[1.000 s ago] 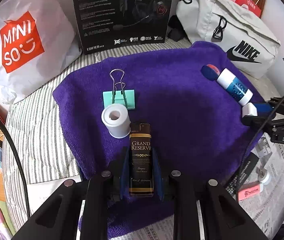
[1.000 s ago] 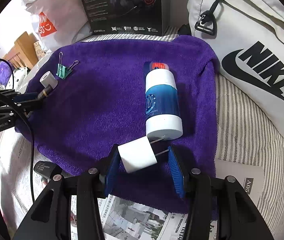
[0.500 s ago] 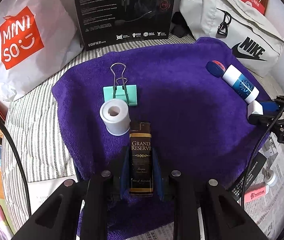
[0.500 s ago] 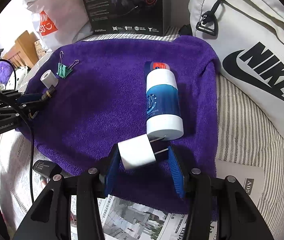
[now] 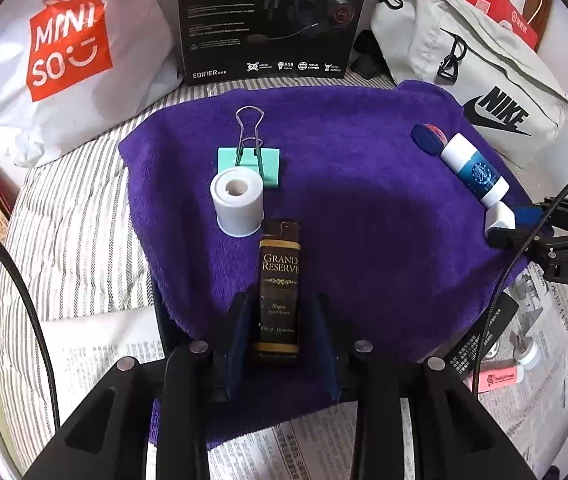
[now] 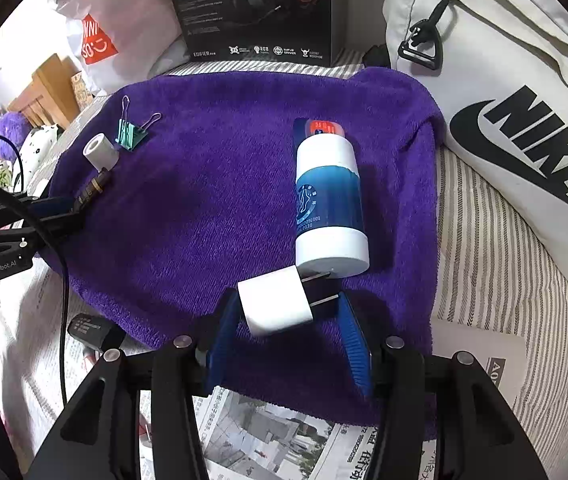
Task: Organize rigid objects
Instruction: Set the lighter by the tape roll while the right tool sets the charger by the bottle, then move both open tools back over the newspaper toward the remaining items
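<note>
Left wrist view: the left gripper [image 5: 280, 332] is opening, its blue pads now clear of the dark rectangular "Grand Reserve" lighter [image 5: 280, 292] lying between them on the purple towel [image 5: 364, 208]. Its small print is illegible. The right gripper [image 6: 288, 320], opening slightly, straddles a white plug adapter [image 6: 276, 304]; whether its pads touch is unclear.

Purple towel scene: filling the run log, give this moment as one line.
left hand-held gripper: opening, lighter between jaws | right hand-held gripper: opening, white charger plug between jaws | both on purple towel
</note>
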The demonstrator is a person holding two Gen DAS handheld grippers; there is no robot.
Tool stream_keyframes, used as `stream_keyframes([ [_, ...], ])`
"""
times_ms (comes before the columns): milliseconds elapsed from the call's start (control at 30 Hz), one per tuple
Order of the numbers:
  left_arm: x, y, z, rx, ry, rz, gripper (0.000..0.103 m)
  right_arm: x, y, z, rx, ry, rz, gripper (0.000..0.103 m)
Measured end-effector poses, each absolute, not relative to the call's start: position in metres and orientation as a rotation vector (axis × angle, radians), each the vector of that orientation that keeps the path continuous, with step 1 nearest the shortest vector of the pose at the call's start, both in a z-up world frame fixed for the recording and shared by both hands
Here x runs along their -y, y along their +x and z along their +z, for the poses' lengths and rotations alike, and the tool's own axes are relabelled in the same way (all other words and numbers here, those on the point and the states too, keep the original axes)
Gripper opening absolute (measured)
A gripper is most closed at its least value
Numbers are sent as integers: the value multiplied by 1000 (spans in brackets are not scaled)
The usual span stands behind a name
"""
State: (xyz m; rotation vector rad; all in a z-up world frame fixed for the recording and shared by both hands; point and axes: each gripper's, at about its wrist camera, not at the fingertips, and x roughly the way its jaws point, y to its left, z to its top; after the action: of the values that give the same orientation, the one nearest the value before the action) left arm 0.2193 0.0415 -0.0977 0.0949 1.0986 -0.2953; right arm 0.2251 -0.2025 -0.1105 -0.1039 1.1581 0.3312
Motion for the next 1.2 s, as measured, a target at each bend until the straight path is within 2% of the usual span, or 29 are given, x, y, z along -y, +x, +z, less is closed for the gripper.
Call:
stream_keyframes([
  [233, -46, 205, -88, -1084, 81, -256, 39, 210, 216, -98, -1164, -71, 325, 59],
  [333, -48, 191, -76, -1054, 92, -253, 39, 214, 207, -88, -1142, -74, 305, 69],
  [467, -46, 168, -62, -1013, 125, -261, 47, 221, 189, -75, -1104, -46, 293, 69],
  [700, -17, 134, -51, -974, 193, -347, 48, 239, 149, -59, -1064, 12, 246, 70],
  [800, 2, 124, -58, -975, 221, -402, 48, 245, 133, -56, -1058, 21, 233, 74],
  [1200, 36, 133, -87, -1032, 274, -486, 47, 267, 106, -72, -1093, 51, 220, 75],
])
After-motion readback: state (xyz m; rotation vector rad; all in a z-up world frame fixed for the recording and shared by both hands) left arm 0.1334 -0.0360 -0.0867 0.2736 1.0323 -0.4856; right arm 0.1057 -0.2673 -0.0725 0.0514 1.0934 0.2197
